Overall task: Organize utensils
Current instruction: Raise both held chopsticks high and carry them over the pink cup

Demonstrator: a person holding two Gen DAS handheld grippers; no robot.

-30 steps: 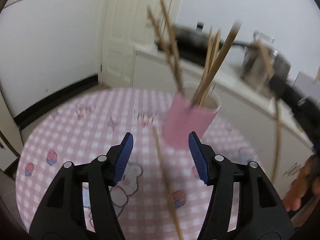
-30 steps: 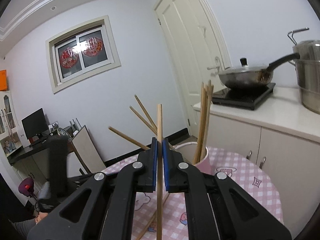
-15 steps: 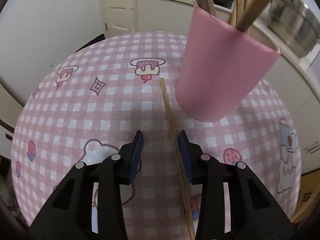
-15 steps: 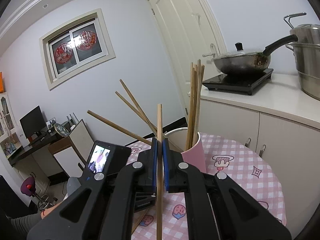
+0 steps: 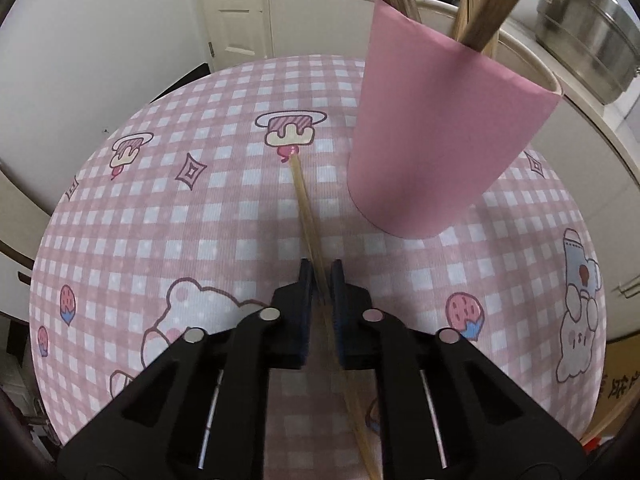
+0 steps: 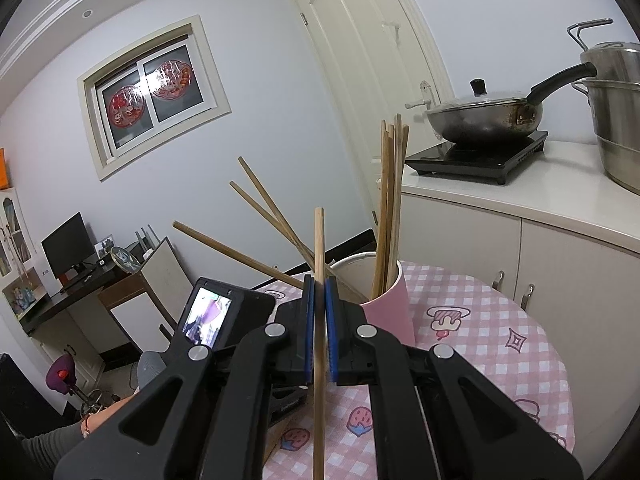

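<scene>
A pink cup (image 5: 440, 136) stands on the round table with several wooden chopsticks (image 5: 488, 12) in it; it also shows in the right wrist view (image 6: 388, 308). A single chopstick (image 5: 306, 208) lies flat on the pink checked cloth, left of the cup. My left gripper (image 5: 321, 280) is low over the table, shut on this chopstick near its middle. My right gripper (image 6: 319, 296) is shut on another chopstick (image 6: 319, 248), held upright above the table beside the cup. The back of the left gripper with its small screen (image 6: 208, 316) shows left of it.
The round table (image 5: 160, 208) carries a pink cartoon cloth. Behind it runs a white counter (image 6: 520, 196) with a wok (image 6: 484, 116) on a black hob and a steel pot (image 6: 616, 120). A white door (image 6: 372, 80) is at the back.
My left gripper dropped toward the table and closed from wide open onto the lying chopstick. My right gripper kept its chopstick and shifted slightly closer to the cup.
</scene>
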